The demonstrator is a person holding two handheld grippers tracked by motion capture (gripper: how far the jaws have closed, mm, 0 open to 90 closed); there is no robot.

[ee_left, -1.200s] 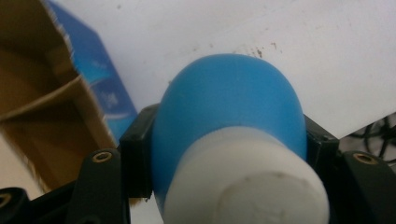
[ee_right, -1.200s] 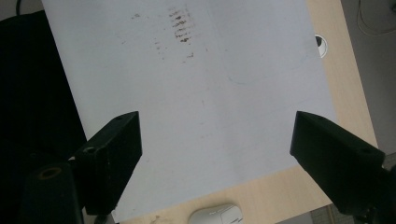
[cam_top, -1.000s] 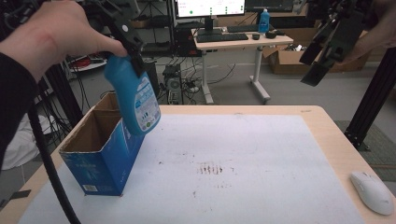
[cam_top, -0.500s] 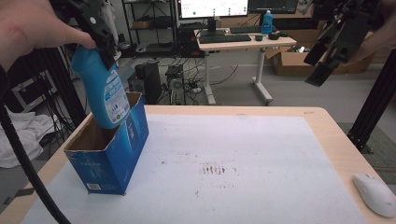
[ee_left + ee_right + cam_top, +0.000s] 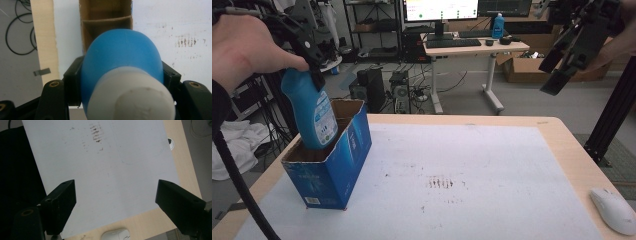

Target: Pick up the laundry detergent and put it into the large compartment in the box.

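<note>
Your left gripper clamps the blue plastic bottle, its base hidden inside the blue cardboard box at nine o'clock on the white table mat; your right gripper hangs unclenched.

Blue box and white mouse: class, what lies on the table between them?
High view: between the blue box and the mouse lies only a white mat with brown smudges.

My table: light wood top, white mat over most of it, brown smudges mid-mat. White mouse at near right corner. Beyond my table, grey floor. White-legged desk with keyboard, two lit monitors, blue bottle. Dark shelving at back. Computer towers and loose cables on floor. Cardboard boxes right of desk. Black stand leg at far right.
</note>
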